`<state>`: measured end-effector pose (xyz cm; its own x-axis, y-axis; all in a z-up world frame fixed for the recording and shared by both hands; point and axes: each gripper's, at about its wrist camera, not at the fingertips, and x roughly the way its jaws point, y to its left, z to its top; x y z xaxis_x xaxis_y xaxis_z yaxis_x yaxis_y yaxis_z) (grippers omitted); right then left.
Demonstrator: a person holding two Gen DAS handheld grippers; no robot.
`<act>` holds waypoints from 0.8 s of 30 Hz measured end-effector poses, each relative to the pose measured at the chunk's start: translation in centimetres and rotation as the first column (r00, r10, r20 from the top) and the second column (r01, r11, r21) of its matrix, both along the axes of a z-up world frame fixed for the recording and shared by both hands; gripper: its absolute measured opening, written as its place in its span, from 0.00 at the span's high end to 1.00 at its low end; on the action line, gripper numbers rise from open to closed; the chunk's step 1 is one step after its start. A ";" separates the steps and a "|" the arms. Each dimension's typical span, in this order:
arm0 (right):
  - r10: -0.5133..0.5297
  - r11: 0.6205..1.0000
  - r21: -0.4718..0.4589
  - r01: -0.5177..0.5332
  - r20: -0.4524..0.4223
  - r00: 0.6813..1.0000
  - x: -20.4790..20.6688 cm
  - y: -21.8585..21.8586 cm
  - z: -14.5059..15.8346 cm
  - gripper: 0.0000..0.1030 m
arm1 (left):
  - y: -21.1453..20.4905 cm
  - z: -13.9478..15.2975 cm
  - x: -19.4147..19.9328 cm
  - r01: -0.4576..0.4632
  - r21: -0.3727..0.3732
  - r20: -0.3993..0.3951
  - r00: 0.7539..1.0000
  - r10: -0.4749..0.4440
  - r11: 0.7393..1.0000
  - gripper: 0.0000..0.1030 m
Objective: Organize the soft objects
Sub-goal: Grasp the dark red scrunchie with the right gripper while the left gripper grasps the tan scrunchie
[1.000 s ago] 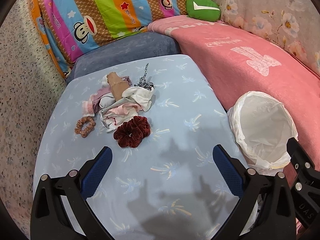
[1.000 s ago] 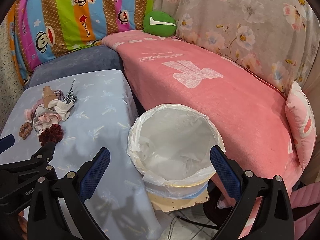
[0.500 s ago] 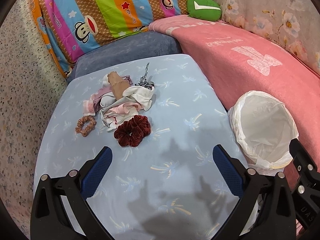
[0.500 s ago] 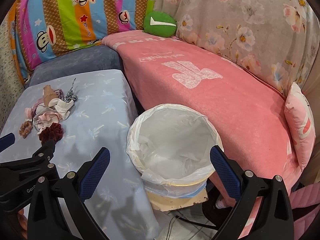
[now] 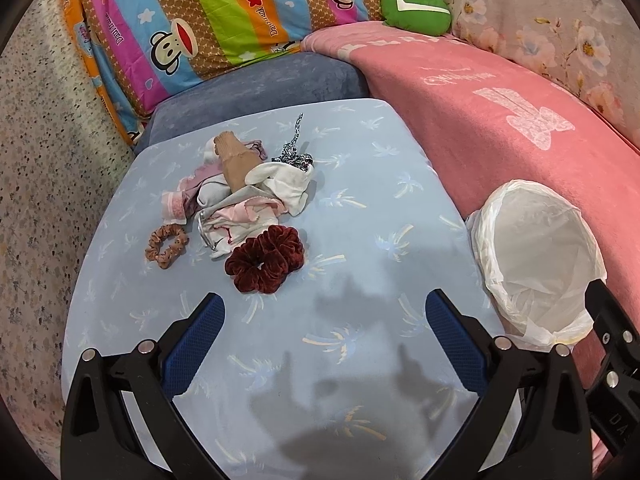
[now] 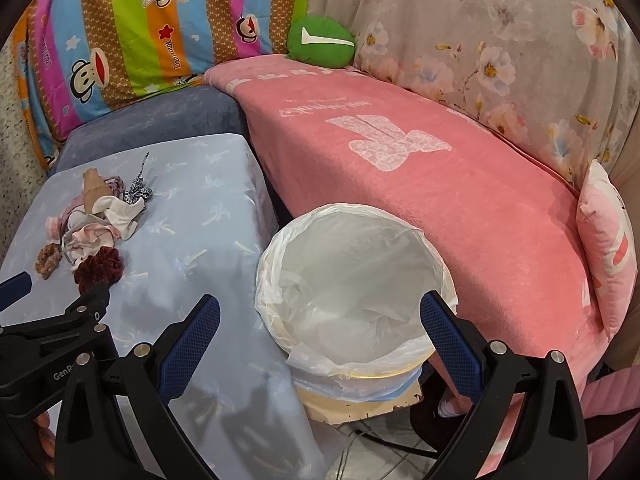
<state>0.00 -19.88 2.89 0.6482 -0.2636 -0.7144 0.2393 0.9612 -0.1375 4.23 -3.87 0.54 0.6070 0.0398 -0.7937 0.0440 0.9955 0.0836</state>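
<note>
Left gripper point(image 5: 324, 316) spread, empty, aimed at dark-red scrunchie point(image 5: 264, 258) | right gripper point(image 6: 320, 316) spread above lined bin point(image 6: 352, 280), likely drop-off.

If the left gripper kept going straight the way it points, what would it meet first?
Probably the dark red scrunchie: it lies just ahead of the open left gripper, slightly toward its left finger, with only bare blue cloth between. The sock pile comes right behind it. Depth is hard to judge through the fisheye.

Striped monkey cushion point(image 6: 132, 36), far left: "Daul frank", "Captain". Left gripper point(image 6: 52, 360) body: partial "GenR". Pink blanket point(image 6: 400, 168) lettering: illegible.
</note>
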 end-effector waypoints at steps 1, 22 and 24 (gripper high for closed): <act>-0.003 1.000 0.004 0.003 0.003 1.000 0.1 0.1 -0.1 0.05 | 0.1 -0.1 0.1 0.001 -0.004 -0.001 1.000 -0.001 1.000 0.07; 0.076 0.997 0.007 -0.076 0.018 0.997 2.8 7.1 -0.5 0.05 | 8.8 -0.7 3.6 -0.015 -0.086 0.050 0.999 0.019 0.996 0.07; 0.100 0.995 0.016 -0.100 0.014 0.995 3.8 8.6 -1.0 0.05 | 10.8 -1.3 4.4 -0.041 -0.074 0.038 0.998 0.044 0.996 0.07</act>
